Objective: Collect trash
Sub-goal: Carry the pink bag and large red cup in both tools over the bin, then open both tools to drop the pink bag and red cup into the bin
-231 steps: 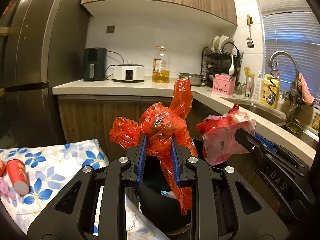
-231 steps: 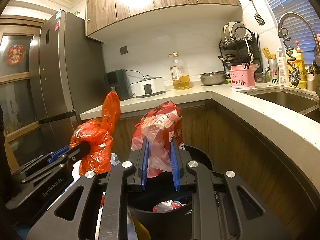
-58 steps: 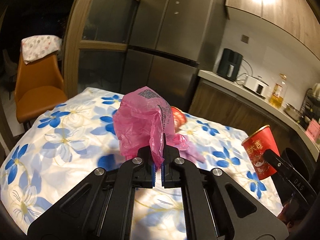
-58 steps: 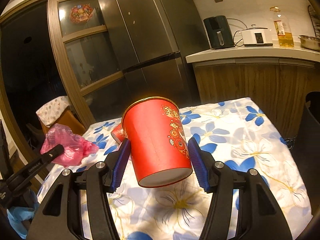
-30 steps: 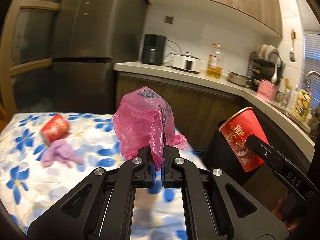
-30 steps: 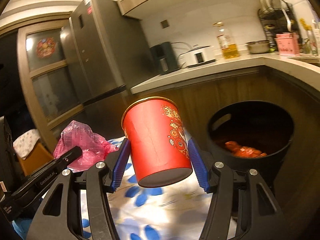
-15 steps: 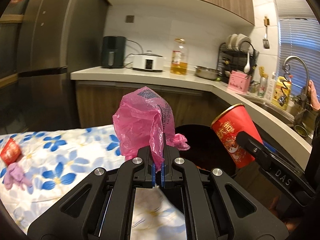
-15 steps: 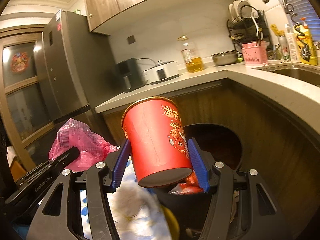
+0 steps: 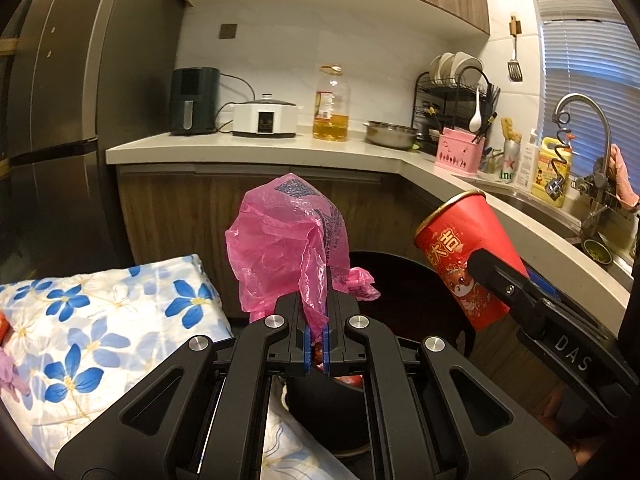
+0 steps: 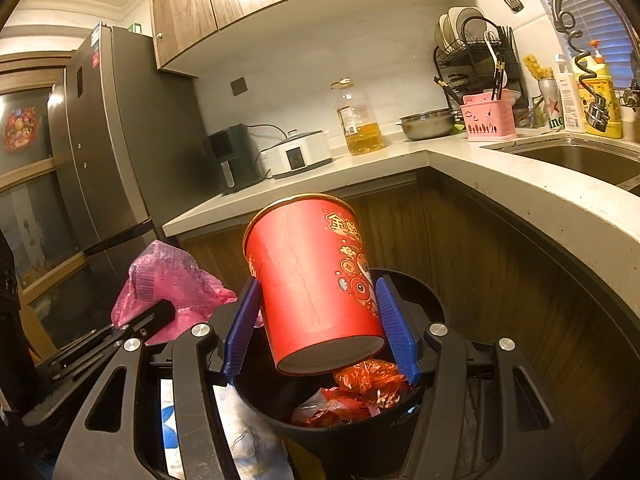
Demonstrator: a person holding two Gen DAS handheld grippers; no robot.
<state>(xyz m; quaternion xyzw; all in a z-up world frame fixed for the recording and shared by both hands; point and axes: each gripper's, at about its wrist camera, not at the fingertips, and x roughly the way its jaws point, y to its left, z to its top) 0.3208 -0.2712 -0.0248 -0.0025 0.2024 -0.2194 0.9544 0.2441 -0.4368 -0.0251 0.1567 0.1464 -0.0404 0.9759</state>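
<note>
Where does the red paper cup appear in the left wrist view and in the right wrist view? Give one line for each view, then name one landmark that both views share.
Left wrist view: the red paper cup is right of centre, tilted, held by the right gripper beside the pink bag.
Right wrist view: it fills the centre, between the blue pads, above the black bin.
Shared landmark: the oil bottle on the counter.

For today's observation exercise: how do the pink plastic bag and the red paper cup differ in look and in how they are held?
The pink plastic bag is crumpled and translucent; the red paper cup is rigid and printed. The left tongs pinch the bag nearly shut; the right tongs span the cup wide. Both hang above the black bin.
</note>
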